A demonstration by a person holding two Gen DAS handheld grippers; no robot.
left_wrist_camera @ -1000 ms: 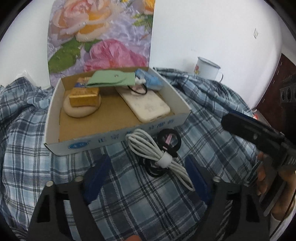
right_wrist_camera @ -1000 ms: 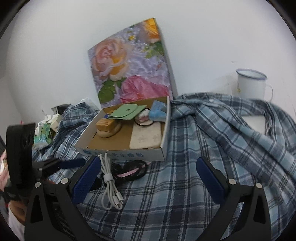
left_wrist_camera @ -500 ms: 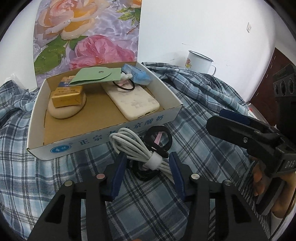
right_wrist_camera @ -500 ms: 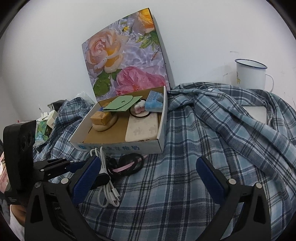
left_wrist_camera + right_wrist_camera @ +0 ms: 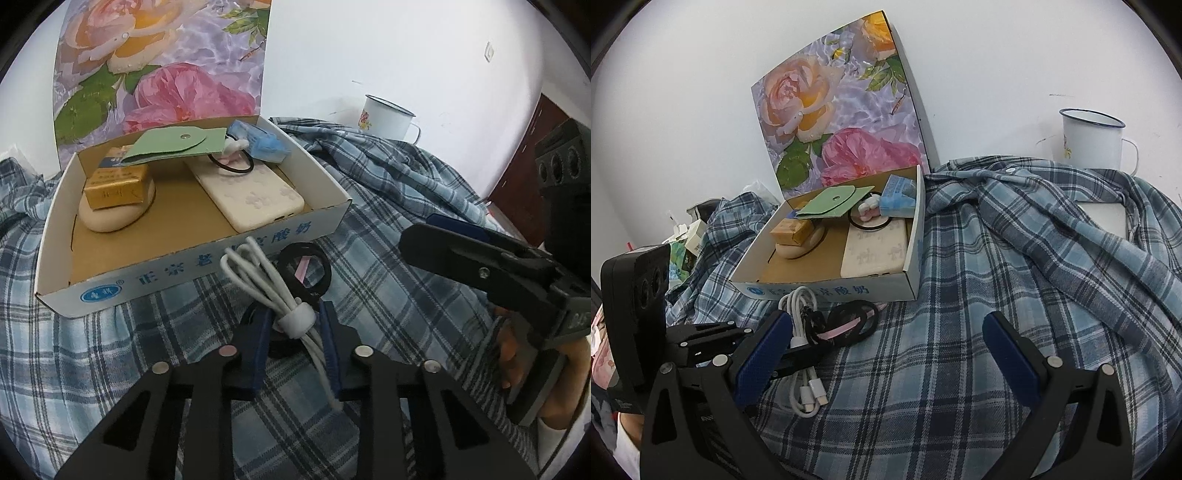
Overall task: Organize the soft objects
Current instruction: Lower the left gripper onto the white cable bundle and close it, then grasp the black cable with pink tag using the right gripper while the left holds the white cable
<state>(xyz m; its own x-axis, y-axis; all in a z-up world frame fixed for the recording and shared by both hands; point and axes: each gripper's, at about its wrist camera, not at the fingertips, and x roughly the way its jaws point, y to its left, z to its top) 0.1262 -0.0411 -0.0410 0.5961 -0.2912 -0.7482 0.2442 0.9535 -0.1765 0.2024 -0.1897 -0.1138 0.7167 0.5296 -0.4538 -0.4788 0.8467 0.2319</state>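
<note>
Two pads of left gripper (image 5: pixel 293 319) just closed across white cable (image 5: pixel 275 295), box (image 5: pixel 192 269) straight ahead, right gripper (image 5: pixel 886 332) open.

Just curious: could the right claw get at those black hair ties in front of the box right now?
Probably yes. The right claw is open and empty, and the black hair ties lie uncovered just ahead, though the left claw gripping the white cable crowds that side.

A blue-and-white plaid flannel cloth (image 5: pixel 979 332) covers the supporting surface, rumpled toward the wall. Directly on it rest an open white cardboard box (image 5: pixel 827 290), a bundled white charging cable (image 5: pixel 280 295) just before the box front, and black hair ties (image 5: pixel 849 321) touching the cable.
</note>
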